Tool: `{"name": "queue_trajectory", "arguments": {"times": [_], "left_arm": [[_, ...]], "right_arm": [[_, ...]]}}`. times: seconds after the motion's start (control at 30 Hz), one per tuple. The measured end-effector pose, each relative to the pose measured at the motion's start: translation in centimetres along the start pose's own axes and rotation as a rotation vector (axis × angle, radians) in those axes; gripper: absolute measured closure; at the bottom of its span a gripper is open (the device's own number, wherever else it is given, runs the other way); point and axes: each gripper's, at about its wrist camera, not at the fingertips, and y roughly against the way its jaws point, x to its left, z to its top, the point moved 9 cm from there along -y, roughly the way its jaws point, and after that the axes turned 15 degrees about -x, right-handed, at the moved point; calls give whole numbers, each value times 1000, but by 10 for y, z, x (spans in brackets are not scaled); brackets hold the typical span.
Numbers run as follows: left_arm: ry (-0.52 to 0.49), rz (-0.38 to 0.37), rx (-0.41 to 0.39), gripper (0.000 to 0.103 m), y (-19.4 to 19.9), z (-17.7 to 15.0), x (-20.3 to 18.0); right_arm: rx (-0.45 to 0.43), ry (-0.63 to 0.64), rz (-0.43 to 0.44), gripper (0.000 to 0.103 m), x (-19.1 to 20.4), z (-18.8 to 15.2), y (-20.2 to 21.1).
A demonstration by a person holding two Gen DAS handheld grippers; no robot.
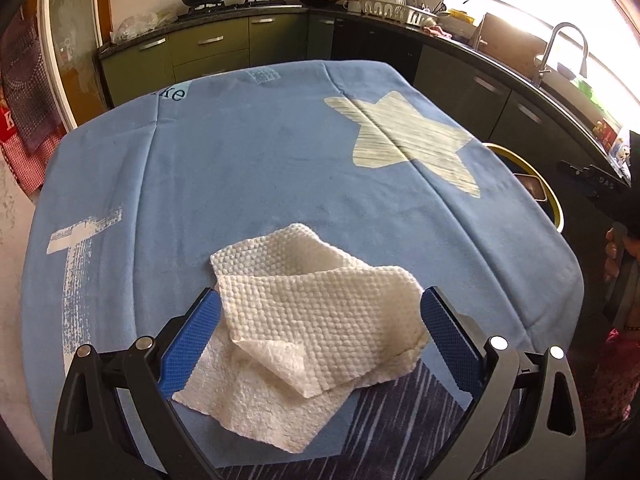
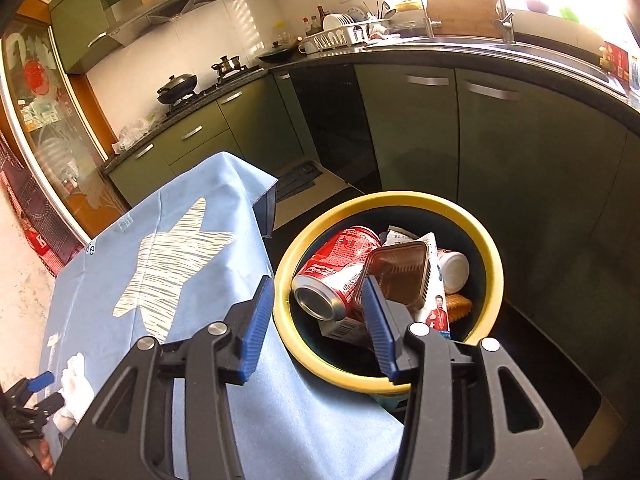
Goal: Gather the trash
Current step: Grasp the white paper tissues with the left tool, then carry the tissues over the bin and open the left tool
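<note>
A crumpled white paper towel (image 1: 304, 320) lies on the blue star-print tablecloth (image 1: 240, 168) near its front edge. My left gripper (image 1: 320, 304) is open, its blue pads on either side of the towel, not closed on it. My right gripper (image 2: 318, 296) is open and empty, held above the rim of a yellow-rimmed trash bin (image 2: 494, 264) beside the table. The bin holds a red cola can (image 2: 340, 268), a brown plastic tray (image 2: 400, 268), a white cup (image 2: 454, 268) and wrappers. The towel and left gripper also show at the far left of the right wrist view (image 2: 74, 384).
The bin (image 1: 554, 204) stands off the table's right edge. Green kitchen cabinets (image 2: 412, 132) and a dark counter with a sink (image 2: 560, 46), dish rack and stove run behind. The person's hand with the right gripper's handle (image 1: 616, 256) is at the right.
</note>
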Motion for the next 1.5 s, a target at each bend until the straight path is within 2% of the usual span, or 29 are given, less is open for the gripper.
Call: {"name": "queue_trajectory", "arguments": {"times": [0.23, 0.47, 0.57, 0.63, 0.7, 0.73, 0.83, 0.87, 0.9, 1.03, 1.2, 1.33, 1.5], "left_arm": [[13, -3, 69, 5, -18, -14, 9], [-22, 15, 63, 6, -22, -12, 5], [-62, 44, 47, 19, -19, -13, 1], [-69, 34, 34, 30, -17, -11, -2], [-72, 29, 25, 50, -15, -8, -4], [-74, 26, 22, 54, -14, -8, -6], [-75, 12, 15, 83, -12, -6, -9], [-69, 15, 9, 90, -11, -5, -8], [-61, 10, 3, 91, -8, -3, -8], [-39, -67, -29, 91, 14, 12, -22], [-138, -163, -113, 91, 50, 53, -68], [-225, -296, -138, 91, 60, 86, -125], [-325, -441, -122, 91, 36, 115, -210]], "right_arm": [[12, -7, 9, 56, 0, -5, -2], [17, -5, 21, 54, 2, -7, -1], [13, -5, 21, 54, 2, -6, 0], [10, -7, 21, 53, 1, -5, 1], [9, -7, 21, 53, 1, -5, 2], [8, -8, 21, 53, 1, -5, 2], [9, -9, 22, 53, 0, -5, 3], [9, -8, 23, 53, 0, -5, 3], [7, -9, 24, 53, 0, -5, 3], [-8, -9, 21, 53, -2, -1, 7], [-31, -2, 8, 53, -9, 5, 16], [-47, 23, -25, 53, -23, 11, 27], [-59, 22, -83, 53, -56, 11, 46]]}}
